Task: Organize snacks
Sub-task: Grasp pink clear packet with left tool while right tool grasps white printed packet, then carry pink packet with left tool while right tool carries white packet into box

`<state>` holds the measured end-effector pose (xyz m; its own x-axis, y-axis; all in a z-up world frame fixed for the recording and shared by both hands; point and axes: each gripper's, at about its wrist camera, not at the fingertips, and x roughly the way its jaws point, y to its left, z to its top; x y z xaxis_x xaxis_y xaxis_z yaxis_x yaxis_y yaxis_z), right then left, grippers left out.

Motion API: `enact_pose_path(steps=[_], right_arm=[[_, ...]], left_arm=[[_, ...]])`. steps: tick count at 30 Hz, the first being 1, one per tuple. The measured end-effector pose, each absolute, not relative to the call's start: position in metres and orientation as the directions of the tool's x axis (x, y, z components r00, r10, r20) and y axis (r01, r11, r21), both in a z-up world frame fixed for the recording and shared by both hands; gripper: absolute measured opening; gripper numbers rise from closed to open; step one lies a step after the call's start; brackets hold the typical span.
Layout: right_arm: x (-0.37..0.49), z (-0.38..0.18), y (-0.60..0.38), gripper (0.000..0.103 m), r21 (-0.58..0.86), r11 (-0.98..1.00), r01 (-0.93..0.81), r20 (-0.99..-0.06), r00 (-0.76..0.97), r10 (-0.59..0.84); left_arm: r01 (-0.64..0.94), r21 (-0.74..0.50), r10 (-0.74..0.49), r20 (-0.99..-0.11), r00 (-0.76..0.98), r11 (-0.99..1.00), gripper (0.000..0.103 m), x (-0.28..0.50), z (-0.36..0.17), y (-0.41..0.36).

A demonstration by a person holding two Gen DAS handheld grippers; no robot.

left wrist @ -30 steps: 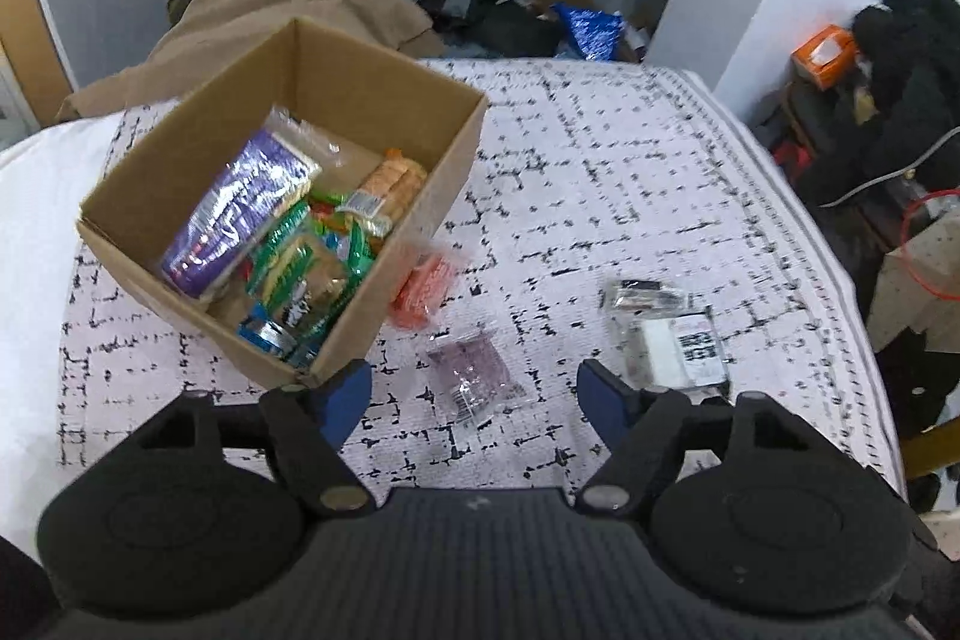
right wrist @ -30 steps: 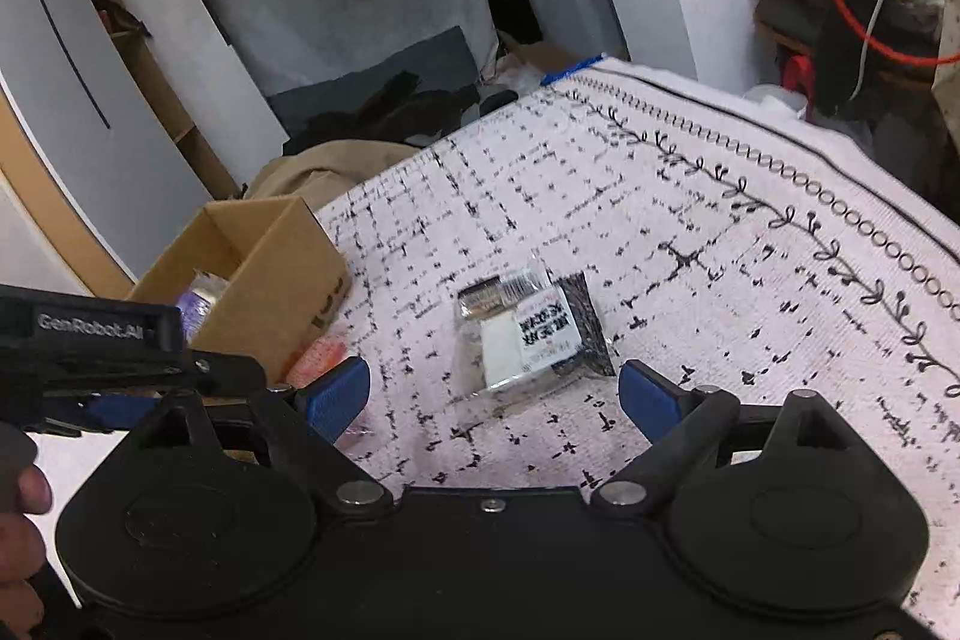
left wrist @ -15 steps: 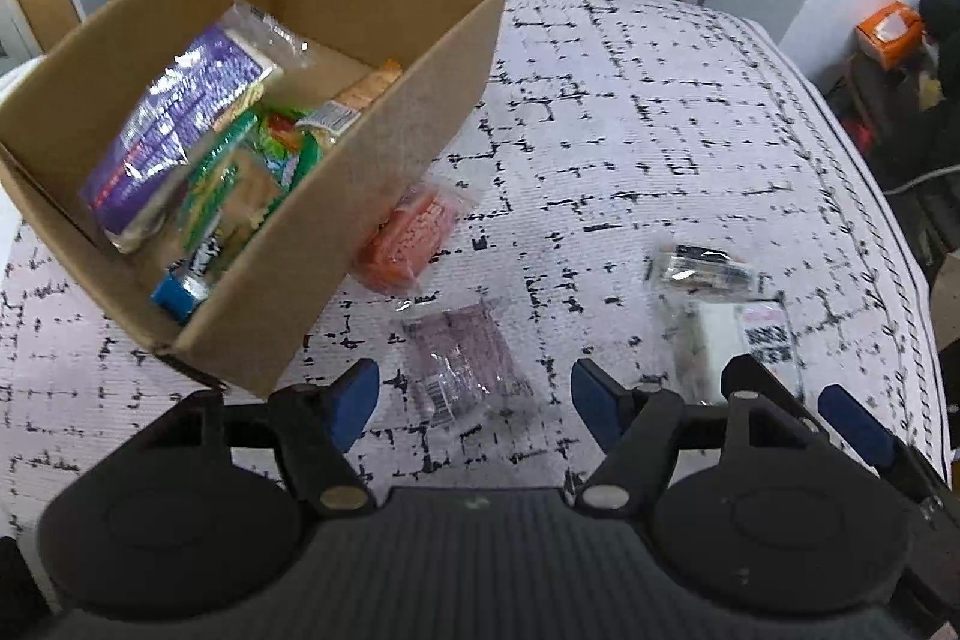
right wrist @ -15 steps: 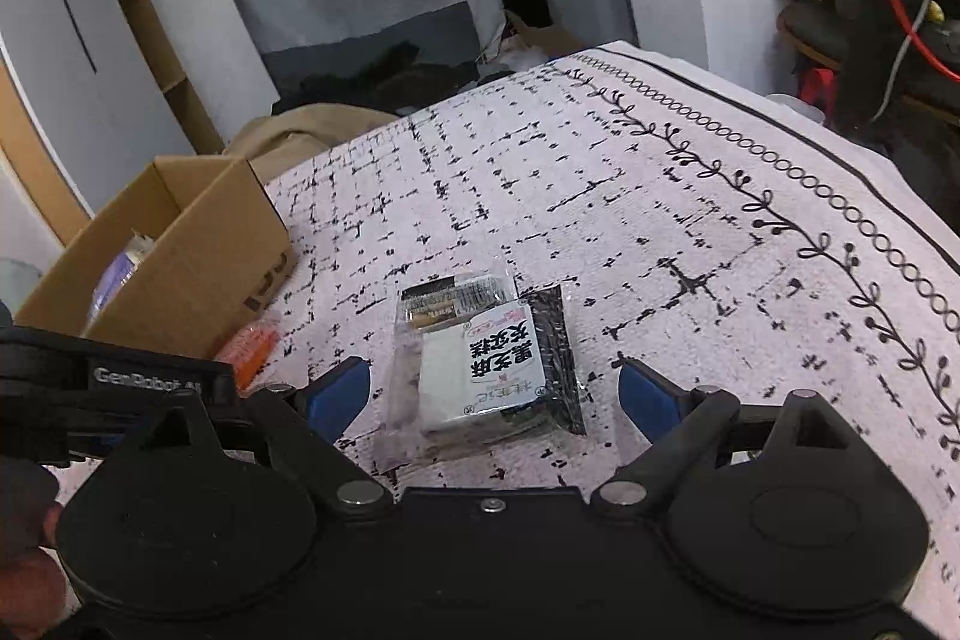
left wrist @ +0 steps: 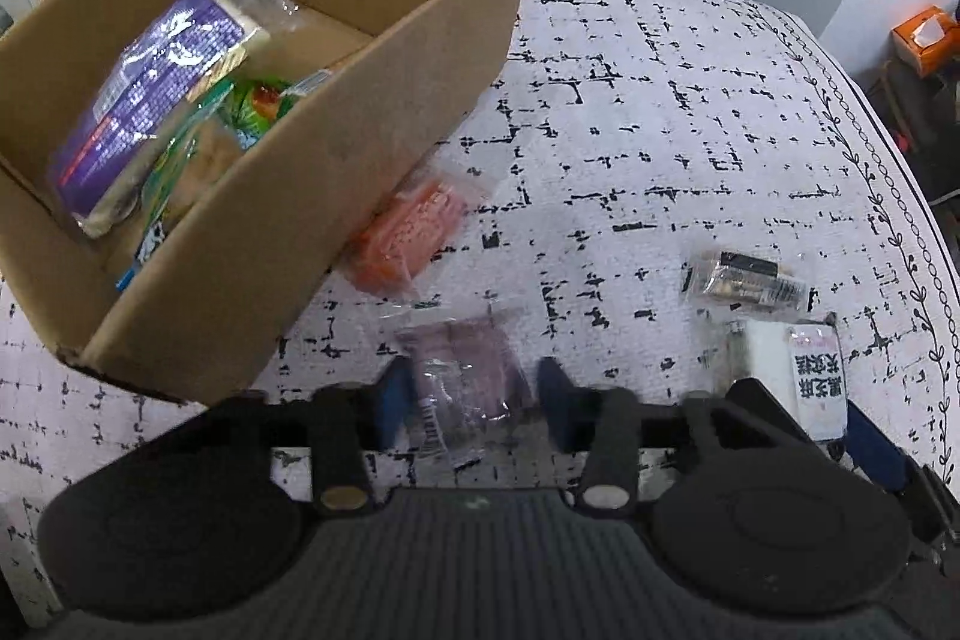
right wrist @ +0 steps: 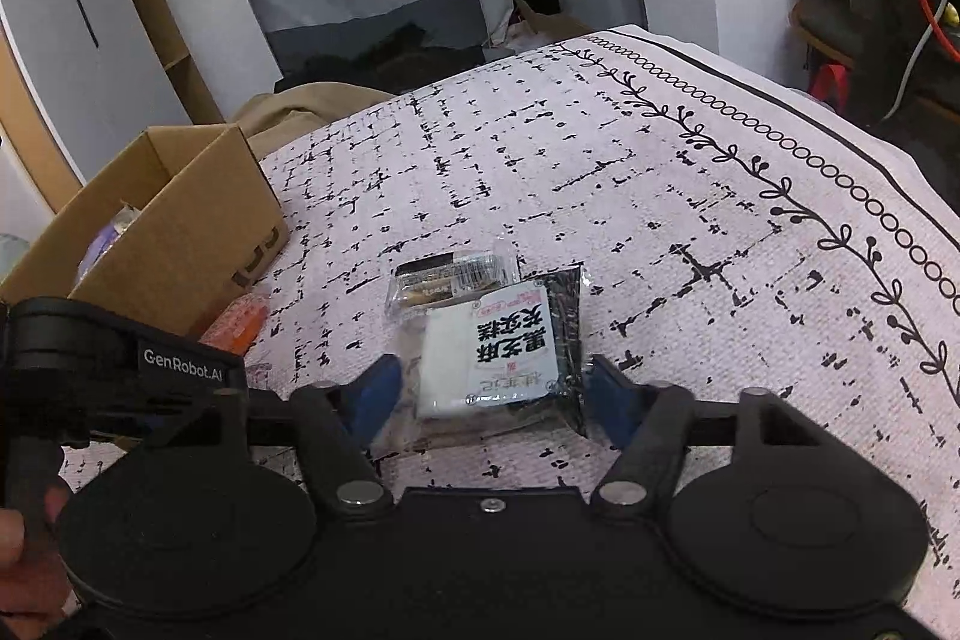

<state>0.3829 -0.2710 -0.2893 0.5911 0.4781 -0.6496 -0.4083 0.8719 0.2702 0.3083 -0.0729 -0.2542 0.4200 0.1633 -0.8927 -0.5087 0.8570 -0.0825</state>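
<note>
Your left tool [left wrist: 468, 403] straddles a clear packet of purple snack [left wrist: 459, 376] that lies flat on the patterned surface [left wrist: 660, 130], just in front of the cardboard box [left wrist: 372, 118]. Its blue pads stand at either side of the packet; the jaws have just been closing, and contact with the wrapper cannot be confirmed. An orange snack packet [left wrist: 411, 232] lies against the box wall. Inside the box you see a purple-wrapped pack [left wrist: 162, 88] and green wrappers [left wrist: 258, 106].

Your right tool [right wrist: 495, 397] straddles a clear packet with a white label in black characters [right wrist: 498, 346], lying flat on the surface. A smaller dark-and-clear packet [right wrist: 450, 277] touches its far edge. These jaws have also just been closing, with the pads at the wrapper edges; a firm grip cannot be confirmed. Both tools point downward at the surface, side by side.
</note>
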Motion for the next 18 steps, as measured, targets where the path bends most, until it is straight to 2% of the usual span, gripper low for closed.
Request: enact_pose_path(steps=[1,7,18], right_arm=[[0.383,-0.289,-0.271,0.054,0.274,0.871,-0.407,-0.65,0.589,0.48],[0.381,-0.281,-0.273,0.046,0.295,0.867,-0.402,-0.654,0.576,0.49],[0.373,-0.255,-0.272,0.045,0.328,0.856,-0.4,-0.604,0.608,0.516]], left_arm=[[-0.508,-0.088,0.157,-0.894,0.42,0.857,0.035,0.309,-0.254,-0.073],[-0.49,-0.107,0.142,-0.885,0.443,0.865,0.033,0.302,-0.246,-0.071],[-0.45,-0.118,0.139,-0.855,0.499,0.885,0.033,0.289,-0.208,-0.066]])
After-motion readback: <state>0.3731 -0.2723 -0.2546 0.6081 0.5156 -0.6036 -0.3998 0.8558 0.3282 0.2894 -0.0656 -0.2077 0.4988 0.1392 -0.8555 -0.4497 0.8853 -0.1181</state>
